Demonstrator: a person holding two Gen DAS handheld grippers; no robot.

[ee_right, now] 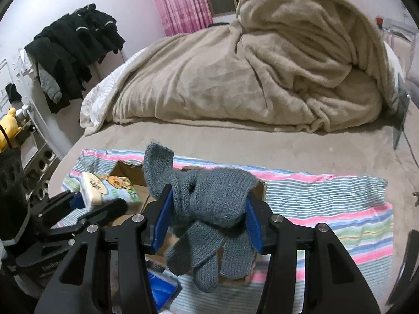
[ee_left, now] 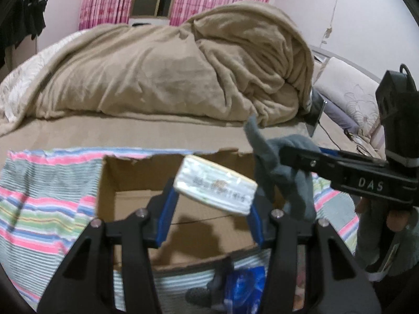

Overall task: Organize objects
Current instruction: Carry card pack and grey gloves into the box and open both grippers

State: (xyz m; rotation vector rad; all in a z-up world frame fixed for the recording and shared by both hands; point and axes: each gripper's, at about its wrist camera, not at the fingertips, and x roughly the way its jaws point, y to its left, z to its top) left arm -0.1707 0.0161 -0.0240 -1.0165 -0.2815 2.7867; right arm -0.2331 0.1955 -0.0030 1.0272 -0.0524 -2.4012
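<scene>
Soft dim indoor light, slight blur, fisheye-warped dark corners.

I see a grey knitted glove (ee_right: 209, 209), a white tissue pack (ee_left: 216, 184), a brown cardboard box (ee_left: 125, 183), a pink, blue and green striped cloth (ee_left: 39, 204), a beige blanket (ee_left: 170, 73).

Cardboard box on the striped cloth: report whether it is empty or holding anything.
Looks empty. The cardboard box shows only bare floor in the left wrist view; the tissue pack and grey glove hang above it in the grippers.
</scene>
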